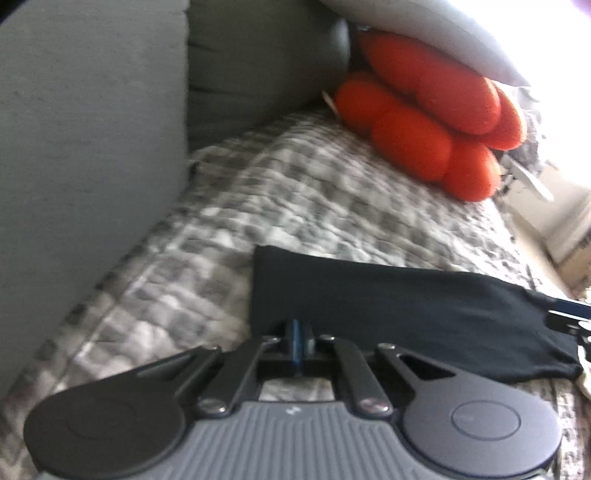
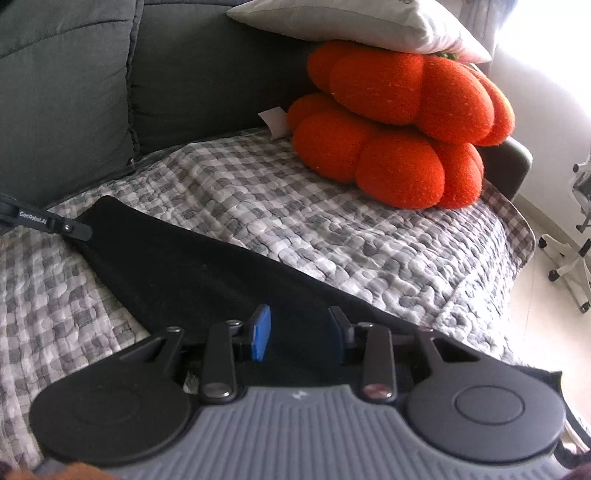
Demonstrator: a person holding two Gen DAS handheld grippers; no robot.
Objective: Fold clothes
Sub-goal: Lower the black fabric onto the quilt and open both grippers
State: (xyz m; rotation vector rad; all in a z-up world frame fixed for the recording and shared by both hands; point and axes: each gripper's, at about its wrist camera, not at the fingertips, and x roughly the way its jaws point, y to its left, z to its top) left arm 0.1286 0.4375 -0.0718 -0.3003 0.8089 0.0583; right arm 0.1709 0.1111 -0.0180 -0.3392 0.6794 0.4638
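Black garment [image 2: 192, 273], a long dark strip, lies stretched across the checked quilt [image 2: 332, 229] covering the sofa seat. Left gripper [image 1: 295, 345]: blue pads pressed together, clenched on the garment's near edge at one end. Right gripper [image 2: 297, 334]: blue pads [image 2: 260, 334] spread apart, released, poised over the other end of the cloth. Beyond the garment, orange lobed cushions [image 2: 399, 125] are stacked under a white pillow [image 2: 354, 22], against the grey sofa back [image 2: 74, 110].
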